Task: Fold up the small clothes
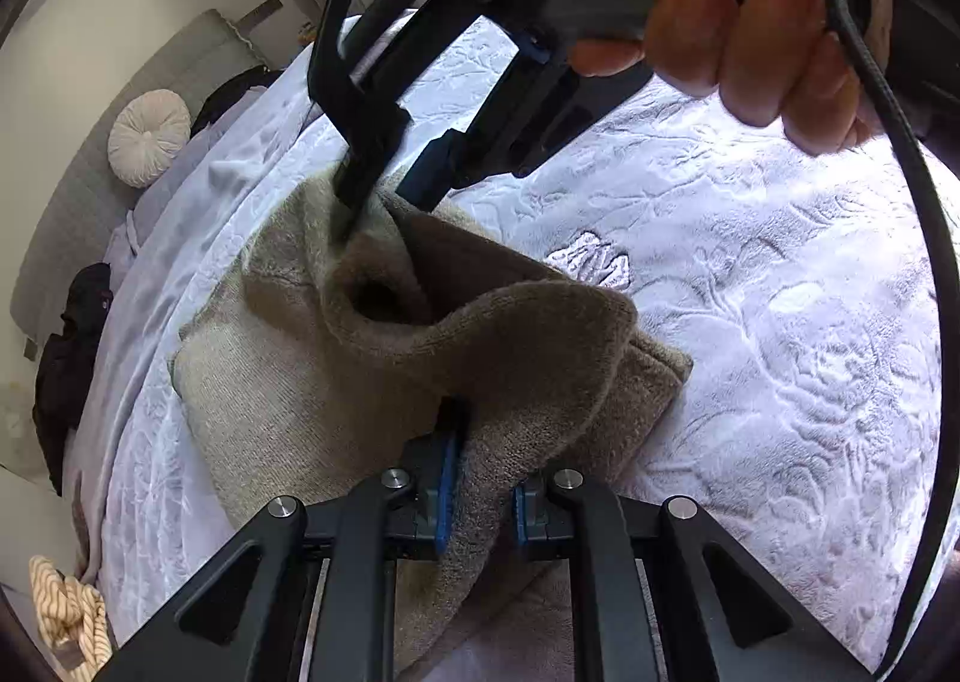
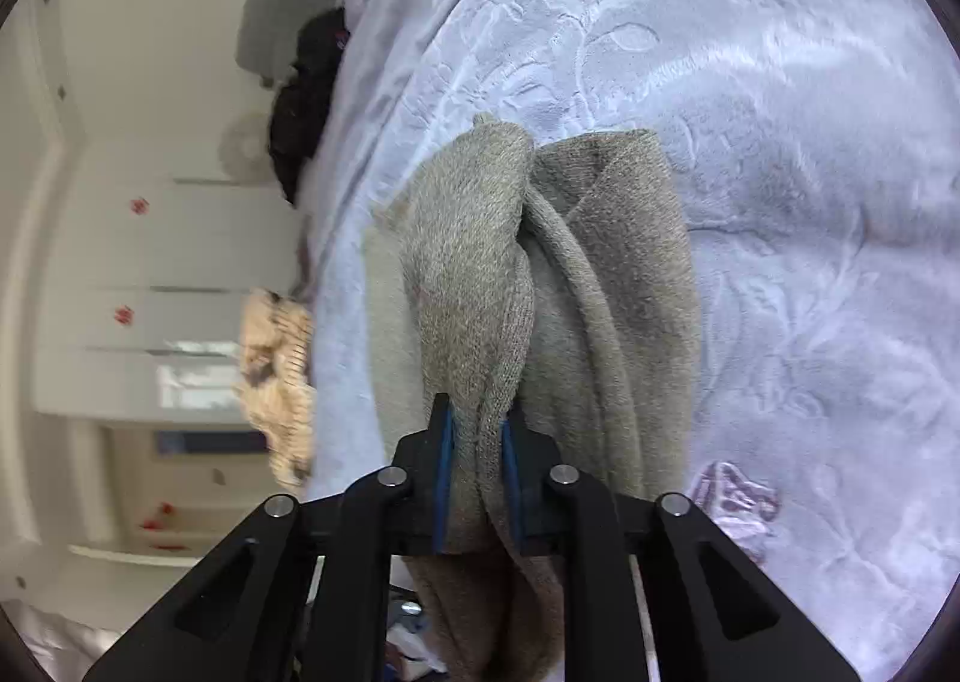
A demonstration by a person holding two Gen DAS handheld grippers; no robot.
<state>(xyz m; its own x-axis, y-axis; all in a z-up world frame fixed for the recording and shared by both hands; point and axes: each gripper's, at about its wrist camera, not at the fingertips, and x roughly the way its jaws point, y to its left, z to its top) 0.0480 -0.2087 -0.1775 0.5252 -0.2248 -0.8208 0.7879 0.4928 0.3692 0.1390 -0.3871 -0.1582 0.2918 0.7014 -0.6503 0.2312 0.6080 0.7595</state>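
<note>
Both the left tongs (image 1: 477, 493) and right tongs (image 2: 477, 478) are clamped on the soft, floppy brown garment (image 1: 372, 358), probably knitwear, at 6 o'clock on the bed (image 1: 750, 262), best gripped by its edges.

The garment (image 1: 420, 382) fold pinched in the left gripper (image 1: 480, 493) runs below the frame edge in the left wrist view; its lower end is not visible. The right gripper (image 1: 384, 190) covers the garment's far corner there. In the right wrist view, the garment's near end passes behind the gripper body. The striped cloth (image 2: 279, 376) and wardrobe doors (image 2: 150, 262) are blurred. The dark clothing (image 2: 306, 100) shows no readable shape.
</note>
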